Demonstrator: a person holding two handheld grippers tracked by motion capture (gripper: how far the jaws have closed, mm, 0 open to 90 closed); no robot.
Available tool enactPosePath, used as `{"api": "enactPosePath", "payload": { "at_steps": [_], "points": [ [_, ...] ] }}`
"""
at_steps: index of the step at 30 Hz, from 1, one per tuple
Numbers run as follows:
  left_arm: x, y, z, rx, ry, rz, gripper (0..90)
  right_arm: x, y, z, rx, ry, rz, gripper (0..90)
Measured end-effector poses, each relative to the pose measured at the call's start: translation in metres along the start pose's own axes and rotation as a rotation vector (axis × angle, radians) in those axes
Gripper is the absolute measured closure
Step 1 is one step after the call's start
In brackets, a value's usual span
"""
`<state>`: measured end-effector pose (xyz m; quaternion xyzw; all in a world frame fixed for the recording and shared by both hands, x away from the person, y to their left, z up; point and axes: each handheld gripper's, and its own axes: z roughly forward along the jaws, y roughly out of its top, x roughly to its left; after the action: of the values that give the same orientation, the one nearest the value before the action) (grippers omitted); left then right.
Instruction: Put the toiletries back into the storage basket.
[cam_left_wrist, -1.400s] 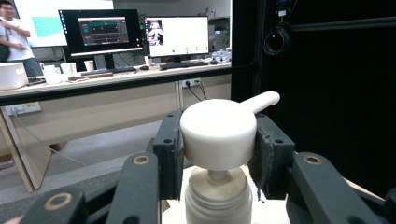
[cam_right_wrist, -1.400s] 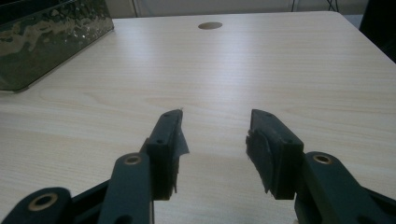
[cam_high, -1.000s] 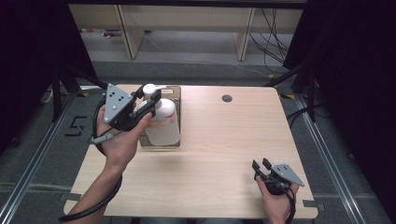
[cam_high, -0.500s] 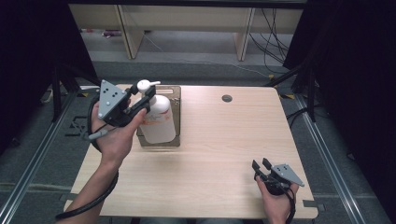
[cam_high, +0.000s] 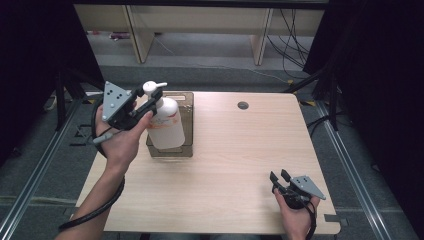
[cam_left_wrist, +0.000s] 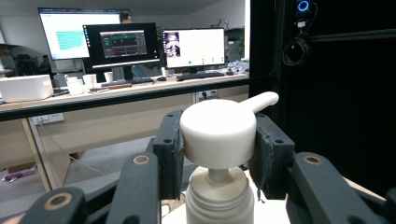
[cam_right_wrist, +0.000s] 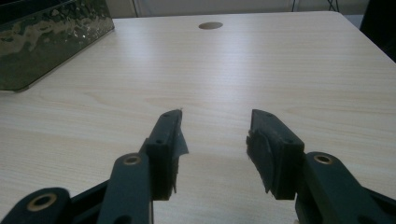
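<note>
Here the left gripper (cam_high: 150, 102) is gripping the bottle (cam_high: 165, 122) by its smooth white pump head (cam_left_wrist: 218, 133), both jaws pressing its sides, above the dark clear tray (cam_high: 186, 150) at the table's (cam_high: 240, 150) far left edge. The right gripper (cam_high: 279, 178) is resting near the table's near right corner, its black jaws spread wide and holding nothing over pale wood grain.

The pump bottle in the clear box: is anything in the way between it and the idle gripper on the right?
Nothing visible. Bare table lies between the right gripper, jaws open, and the pump bottle. The left gripper is clamped on the bottle's pump head.
</note>
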<state>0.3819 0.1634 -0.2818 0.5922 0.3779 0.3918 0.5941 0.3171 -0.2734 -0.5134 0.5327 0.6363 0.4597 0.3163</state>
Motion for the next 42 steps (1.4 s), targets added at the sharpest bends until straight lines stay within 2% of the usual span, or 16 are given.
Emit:
{"api": "enactPosePath", "payload": {
  "at_steps": [1,2,5,6,9,35,36,37,39,42],
  "points": [
    [0.001,-0.001,0.001,0.0,0.003,-0.002,59.1,0.0,0.0,0.001,-0.008,0.013,0.004,54.6],
    [0.002,-0.001,0.002,0.001,0.004,-0.006,59.1,0.0,0.0,0.0,0.0,0.003,0.003,54.6],
    [0.006,-0.002,0.005,0.002,0.01,-0.004,59.1,0.0,0.0,0.0,-0.005,0.014,0.01,54.5],
    [0.007,-0.003,0.005,0.004,0.011,-0.004,59.1,0.0,0.0,0.0,-0.007,0.002,0.009,54.5],
    [0.009,-0.004,0.008,0.003,0.013,-0.003,59.1,0.0,0.0,0.001,-0.008,0.013,0.01,54.5],
    [0.029,-0.021,0.03,0.038,0.017,0.011,59.1,0.001,0.0,0.001,-0.011,0.011,0.008,54.3],
    [0.03,-0.022,0.031,0.041,0.019,0.012,59.1,0.001,0.0,0.001,-0.006,0.016,0.009,54.3],
    [0.03,-0.022,0.032,0.041,0.018,0.011,59.1,0.002,0.0,0.001,-0.001,0.016,0.029,54.3],
    [0.031,-0.023,0.032,0.045,0.017,0.013,59.1,0.001,0.0,0.001,-0.006,0.015,0.005,54.2],
    [0.031,-0.025,0.034,0.045,0.018,0.014,59.1,0.001,0.0,0.001,-0.006,0.015,0.005,54.3]
  ]
}}
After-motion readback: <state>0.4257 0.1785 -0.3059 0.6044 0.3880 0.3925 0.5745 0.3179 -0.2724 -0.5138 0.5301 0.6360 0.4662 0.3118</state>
